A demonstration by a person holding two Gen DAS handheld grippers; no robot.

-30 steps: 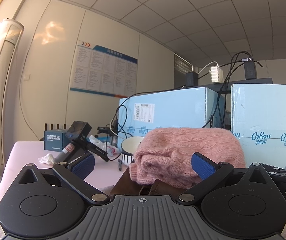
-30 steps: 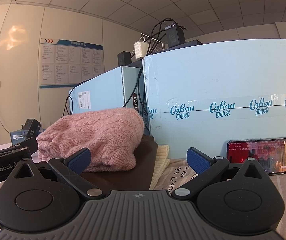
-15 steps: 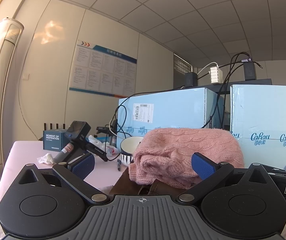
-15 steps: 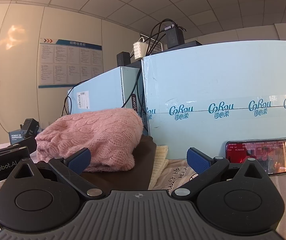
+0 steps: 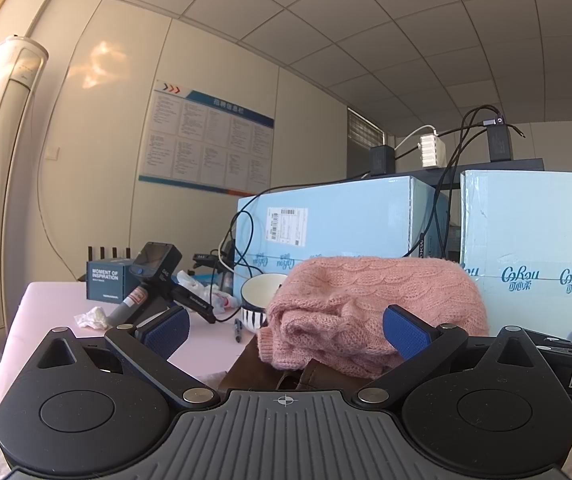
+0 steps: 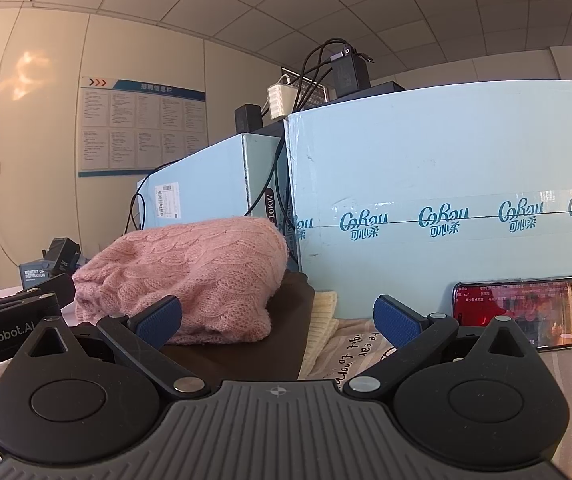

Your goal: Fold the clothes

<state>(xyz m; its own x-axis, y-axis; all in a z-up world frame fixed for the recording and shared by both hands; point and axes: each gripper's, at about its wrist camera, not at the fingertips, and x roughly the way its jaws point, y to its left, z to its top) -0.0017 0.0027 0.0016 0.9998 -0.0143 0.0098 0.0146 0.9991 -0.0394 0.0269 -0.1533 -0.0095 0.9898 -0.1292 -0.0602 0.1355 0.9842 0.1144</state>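
Note:
A pink cable-knit sweater (image 5: 373, 304) lies bundled on top of a dark brown garment (image 5: 254, 372). Both show in the right wrist view too, the sweater (image 6: 198, 276) on the brown garment (image 6: 254, 344), with a cream knit piece (image 6: 321, 328) beside them. My left gripper (image 5: 286, 332) is open and empty, just short of the sweater. My right gripper (image 6: 278, 320) is open and empty, near the brown garment's right edge. The left gripper's body (image 6: 10, 320) shows at the right view's left edge.
Light blue cartons (image 6: 445, 208) with chargers and cables on top stand right behind the clothes. A phone (image 6: 519, 312) leans on the carton. A striped bowl (image 5: 260, 300), a pen, a handheld camera (image 5: 154, 272), tissue and a small box (image 5: 108, 284) lie on the pink table.
Both views have shifted only slightly; the scene sits a touch lower in the frames. Both grippers stay open and nothing was grasped.

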